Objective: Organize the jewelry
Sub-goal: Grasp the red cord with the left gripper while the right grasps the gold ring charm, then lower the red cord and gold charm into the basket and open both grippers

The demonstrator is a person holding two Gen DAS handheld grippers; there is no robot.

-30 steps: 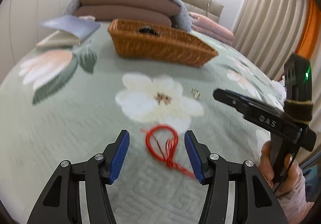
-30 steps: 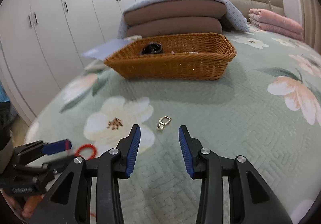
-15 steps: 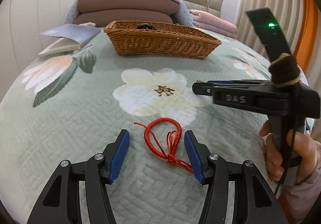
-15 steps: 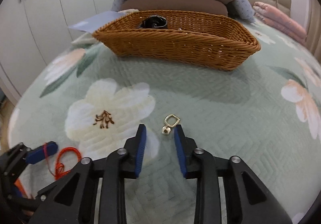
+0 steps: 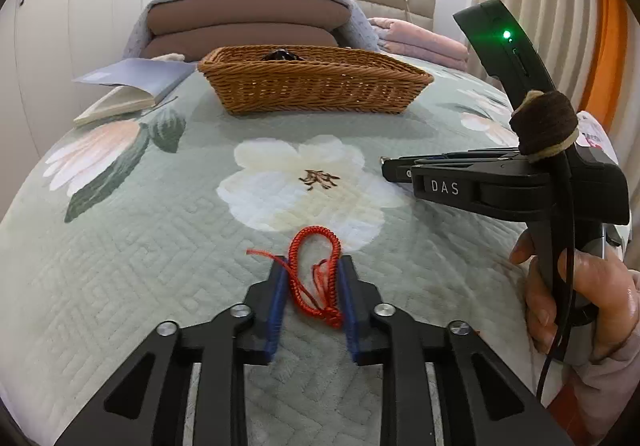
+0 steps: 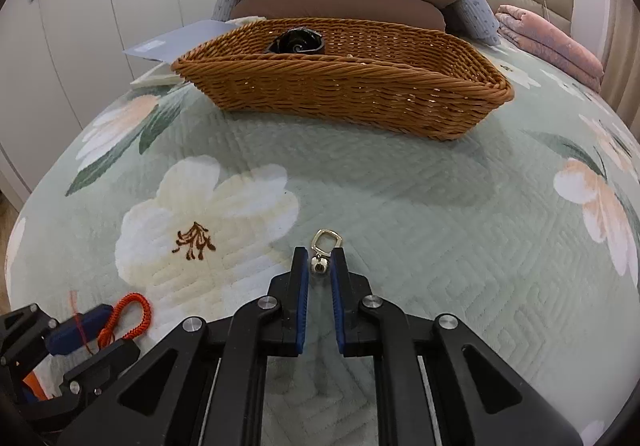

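Observation:
A red cord bracelet [image 5: 316,278] lies on the green floral bedspread, and my left gripper [image 5: 313,266] is shut on it, both blue pads pressing its sides. It also shows in the right wrist view [image 6: 130,316]. A small gold charm with a square ring [image 6: 322,252] lies on the bedspread between the pads of my right gripper [image 6: 319,260], which have closed in on its bead. A wicker basket [image 6: 348,86] with a dark object [image 6: 298,42] inside stands farther back; in the left wrist view the basket [image 5: 316,88] is straight ahead.
An open book [image 5: 128,88] lies left of the basket. Stacked brown pillows under a blue blanket [image 5: 248,18] and folded pink bedding [image 5: 420,44] sit at the headboard. White wardrobes [image 6: 80,6] stand left of the bed; curtains [image 5: 540,6] hang on the right.
Both grippers have come down and forward and closed: the left one onto the red bracelet, the right one onto the gold charm. The bracelet loop is squeezed narrower.

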